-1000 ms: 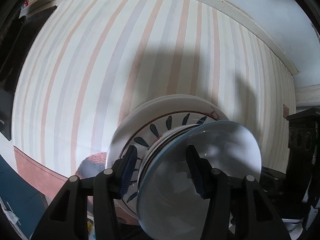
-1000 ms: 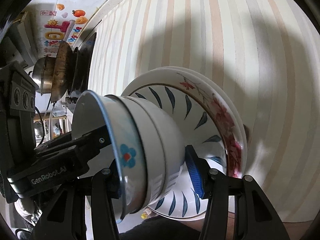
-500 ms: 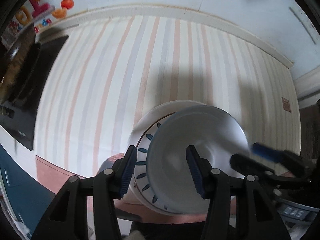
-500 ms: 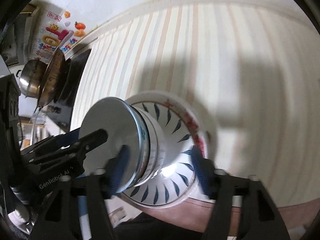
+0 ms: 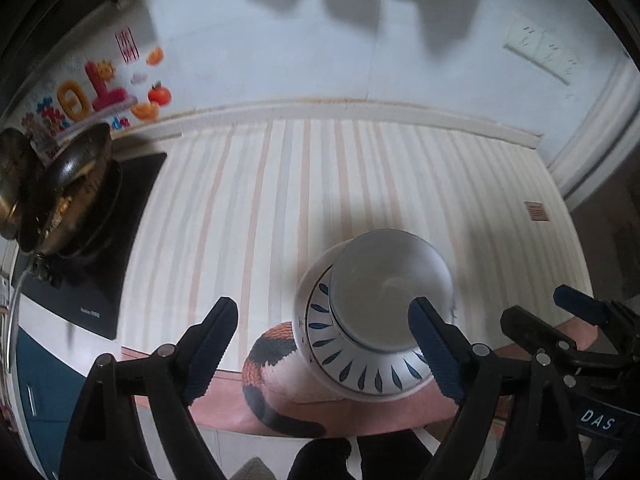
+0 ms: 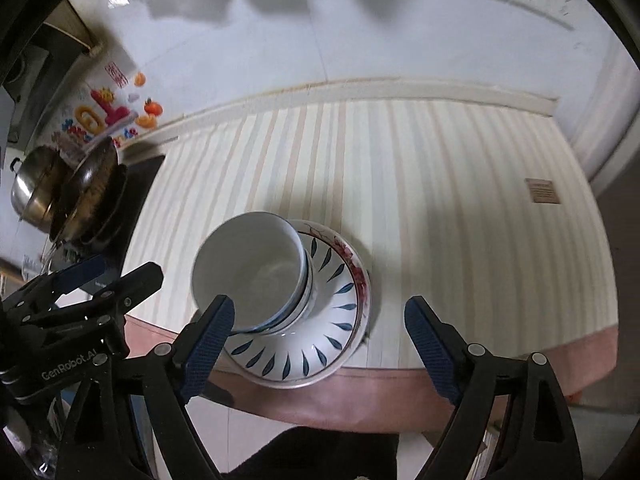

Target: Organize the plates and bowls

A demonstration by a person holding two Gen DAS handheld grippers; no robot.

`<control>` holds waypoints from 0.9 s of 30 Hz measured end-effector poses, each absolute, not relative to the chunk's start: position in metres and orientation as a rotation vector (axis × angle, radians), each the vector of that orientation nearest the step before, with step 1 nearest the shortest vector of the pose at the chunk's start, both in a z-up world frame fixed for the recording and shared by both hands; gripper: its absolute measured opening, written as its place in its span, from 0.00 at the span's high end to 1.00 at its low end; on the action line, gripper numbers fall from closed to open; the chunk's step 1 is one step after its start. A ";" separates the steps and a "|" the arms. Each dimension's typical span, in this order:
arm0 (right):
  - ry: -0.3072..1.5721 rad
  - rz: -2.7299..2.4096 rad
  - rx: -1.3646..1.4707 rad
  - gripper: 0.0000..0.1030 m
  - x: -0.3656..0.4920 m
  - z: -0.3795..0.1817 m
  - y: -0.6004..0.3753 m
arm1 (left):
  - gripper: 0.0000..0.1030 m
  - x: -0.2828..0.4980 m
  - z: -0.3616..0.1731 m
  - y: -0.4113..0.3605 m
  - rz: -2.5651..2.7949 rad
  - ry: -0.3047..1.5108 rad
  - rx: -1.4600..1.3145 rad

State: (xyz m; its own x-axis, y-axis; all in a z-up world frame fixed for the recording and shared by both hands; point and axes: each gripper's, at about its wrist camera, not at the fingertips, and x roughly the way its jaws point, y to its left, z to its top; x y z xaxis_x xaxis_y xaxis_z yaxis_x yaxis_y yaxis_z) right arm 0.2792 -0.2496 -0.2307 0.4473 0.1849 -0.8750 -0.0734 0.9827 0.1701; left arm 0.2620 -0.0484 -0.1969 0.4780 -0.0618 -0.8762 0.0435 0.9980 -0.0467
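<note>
The striped cream, peach and grey tablecloth [image 6: 420,200] fills the middle of both views, with a pink border along its near edge at the bottom. On it, close to that near edge, stands the stack: lower centre in the right wrist view, lower right of centre in the left wrist view. Its base is a wide white plate with dark blue leaf marks around the rim [image 6: 320,344], lying on a second plate with a red flower rim [image 6: 360,276] that peeks out on the right. Nested white bowls with a thin blue rim line [image 6: 248,268] sit in the plate's centre, the topmost empty and glossy; how many bowls there are cannot be told.

The stacking step looks finished, and both tools hang above the pile. The left gripper [image 5: 326,348] has its jaws opening, nothing pressed between the blue pads, though the bowls show behind its right finger. The right gripper [image 6: 320,344] is likewise opening and empty, the stack behind its left finger. No other loose dish shows on the cloth, so the next move probably calls for finding any leftover crockery or carrying the pile away with an even two-sided grip.

At upper left, dark metal pans [image 6: 76,196] rest on a black cooktop [image 5: 96,264].
</note>
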 end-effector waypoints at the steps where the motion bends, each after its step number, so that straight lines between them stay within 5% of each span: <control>1: 1.076 0.149 0.108 0.13 0.271 -0.223 -0.249 | 0.15 0.254 -0.190 -0.048 -0.071 1.055 -0.015; 27: 0.751 0.120 0.004 0.10 -0.020 -0.078 -0.243 | 0.15 0.011 -0.079 -0.051 0.027 0.778 -0.034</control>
State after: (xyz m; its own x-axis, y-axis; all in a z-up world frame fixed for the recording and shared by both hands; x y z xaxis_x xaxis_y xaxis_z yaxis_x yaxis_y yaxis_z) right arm -0.0199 -0.2432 -0.0784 0.7244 0.1099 -0.6806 -0.1073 0.9932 0.0461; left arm 0.0114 -0.0515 -0.0785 0.7122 0.0119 -0.7018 -0.0367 0.9991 -0.0203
